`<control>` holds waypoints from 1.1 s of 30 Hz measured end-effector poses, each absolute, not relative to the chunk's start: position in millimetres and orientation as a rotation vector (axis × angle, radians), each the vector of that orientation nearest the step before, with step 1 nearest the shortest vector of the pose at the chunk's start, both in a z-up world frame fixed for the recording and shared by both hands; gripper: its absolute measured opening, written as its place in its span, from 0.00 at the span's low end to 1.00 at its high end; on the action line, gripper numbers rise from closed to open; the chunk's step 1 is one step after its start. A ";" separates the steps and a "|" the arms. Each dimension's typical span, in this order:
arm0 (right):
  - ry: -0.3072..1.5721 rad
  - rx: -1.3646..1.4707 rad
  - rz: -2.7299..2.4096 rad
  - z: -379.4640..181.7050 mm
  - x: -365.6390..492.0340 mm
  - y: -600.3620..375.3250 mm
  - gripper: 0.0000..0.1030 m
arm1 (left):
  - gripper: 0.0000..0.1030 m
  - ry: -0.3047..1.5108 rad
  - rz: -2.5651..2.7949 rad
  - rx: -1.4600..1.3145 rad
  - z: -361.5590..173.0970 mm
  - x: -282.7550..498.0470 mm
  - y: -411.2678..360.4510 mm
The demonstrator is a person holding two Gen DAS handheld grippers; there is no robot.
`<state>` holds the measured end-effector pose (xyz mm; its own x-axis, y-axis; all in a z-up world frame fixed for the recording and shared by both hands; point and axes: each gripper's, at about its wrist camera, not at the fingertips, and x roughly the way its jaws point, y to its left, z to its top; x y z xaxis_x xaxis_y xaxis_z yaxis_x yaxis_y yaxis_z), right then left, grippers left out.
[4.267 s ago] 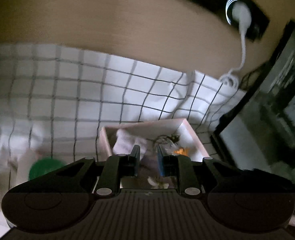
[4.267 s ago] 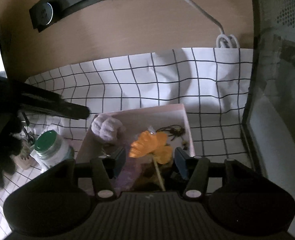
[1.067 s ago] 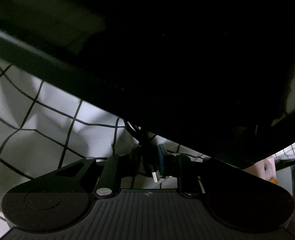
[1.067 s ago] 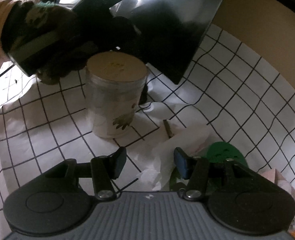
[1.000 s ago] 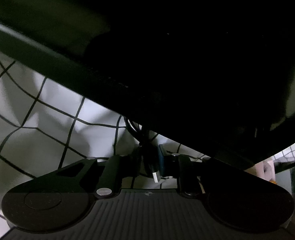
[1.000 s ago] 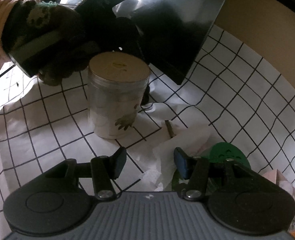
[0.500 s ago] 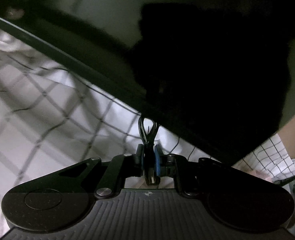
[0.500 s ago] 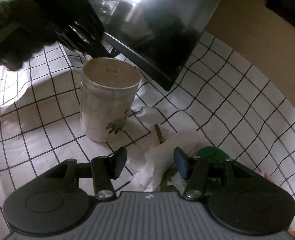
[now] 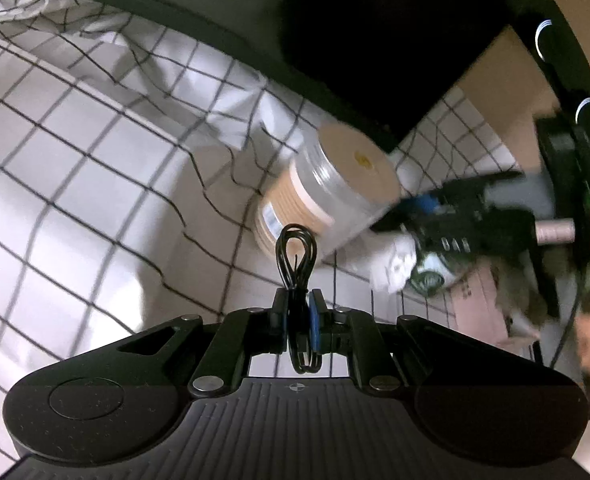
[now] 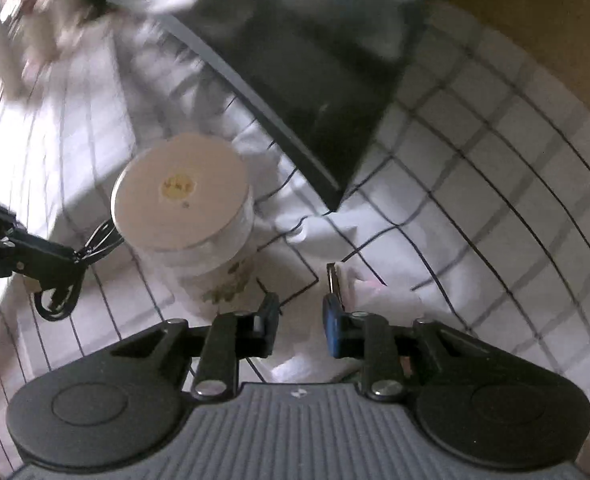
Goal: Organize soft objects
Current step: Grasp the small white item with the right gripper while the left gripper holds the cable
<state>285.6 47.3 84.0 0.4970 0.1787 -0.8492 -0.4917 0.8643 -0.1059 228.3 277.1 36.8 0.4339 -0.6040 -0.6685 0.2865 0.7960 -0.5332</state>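
Observation:
My left gripper (image 9: 297,314) is shut on a coiled black cable (image 9: 296,256) and holds it above the checked cloth, near a round jar with a tan lid (image 9: 327,196). In the right wrist view the left gripper (image 10: 77,258) shows at the left with the cable (image 10: 55,304) hanging from it, beside the jar (image 10: 187,216). My right gripper (image 10: 298,312) is open, low over crumpled white tissue (image 10: 379,300) just right of the jar. The left wrist view shows the right gripper (image 9: 411,216) over the tissue (image 9: 391,264).
A black monitor (image 10: 315,60) stands behind the jar on the white checked cloth (image 10: 495,208). A pink box (image 9: 479,304) and a green-lidded bottle (image 9: 431,276) sit at the right in the left wrist view. A black power strip (image 9: 567,100) runs along the tan wall.
My left gripper closed on the black cable by the monitor's base, lifted it and swung out toward the jar. My right gripper moved down and forward over the tissue, staying open.

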 end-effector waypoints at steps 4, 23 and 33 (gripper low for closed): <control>1.006 -0.458 0.397 80.2 310.6 49.5 0.23 | 0.13 0.993 -0.559 -0.383 28.0 214.1 269.7; 1.163 -0.256 0.400 78.3 329.8 39.0 0.19 | 0.13 0.920 -0.486 -0.395 57.7 178.5 282.5; 0.935 -0.160 0.356 175.3 267.0 11.0 0.19 | 0.13 0.683 -0.438 -0.292 171.0 240.4 295.1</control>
<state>267.0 11.0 175.3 0.5407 0.2301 -0.8091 -0.3669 0.9301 0.0192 240.4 295.1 171.0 0.6908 -0.4791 -0.5415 0.2915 0.8699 -0.3978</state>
